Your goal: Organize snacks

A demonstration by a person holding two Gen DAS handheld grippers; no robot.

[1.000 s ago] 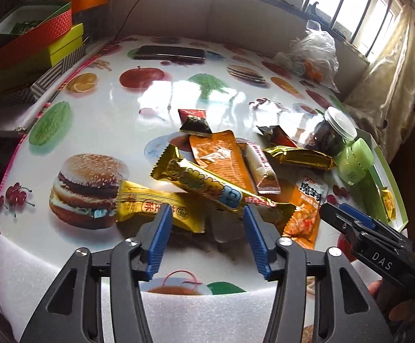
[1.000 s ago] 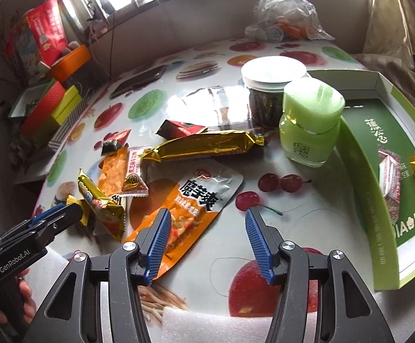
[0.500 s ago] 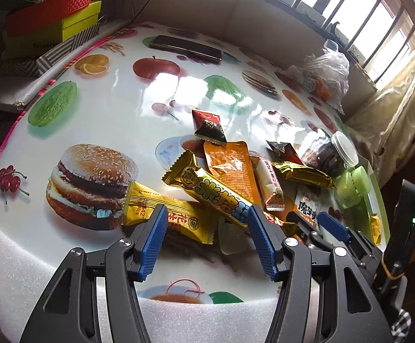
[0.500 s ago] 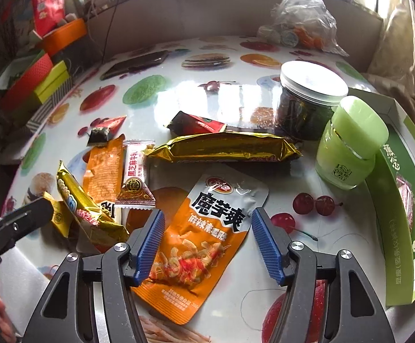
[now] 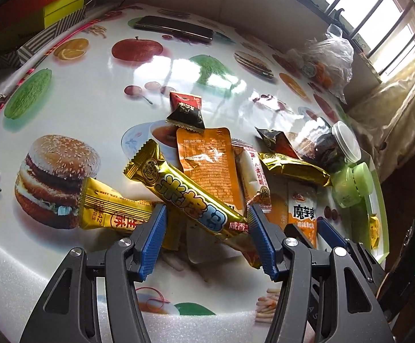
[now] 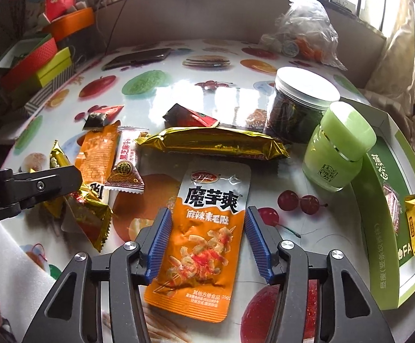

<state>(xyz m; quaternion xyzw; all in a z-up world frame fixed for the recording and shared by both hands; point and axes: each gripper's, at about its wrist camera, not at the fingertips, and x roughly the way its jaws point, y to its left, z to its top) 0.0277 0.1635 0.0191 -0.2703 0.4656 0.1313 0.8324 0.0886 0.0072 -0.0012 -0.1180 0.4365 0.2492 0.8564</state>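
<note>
Several wrapped snacks lie heaped on the fruit-print table. My left gripper hangs open over a gold rice bar that runs slantwise between its blue pads, and I see no pad pressing on it. A yellow bar lies just left of it. My right gripper straddles an orange konjac pouch lying flat. Its jaws are closing, with the pads beside the pouch's edges and no squeeze visible. A green tray at the right holds two small packets.
A dark jar and a green jar stand beside the tray. A long gold bar lies behind the pouch. A phone, a plastic bag and stacked boxes sit at the back. White foam lines the near edge.
Both grippers have come closer to the snacks. The right one slid left until its jaws straddle the orange pouch, widening and then narrowing. The left one now sits over the gold rice bar.
</note>
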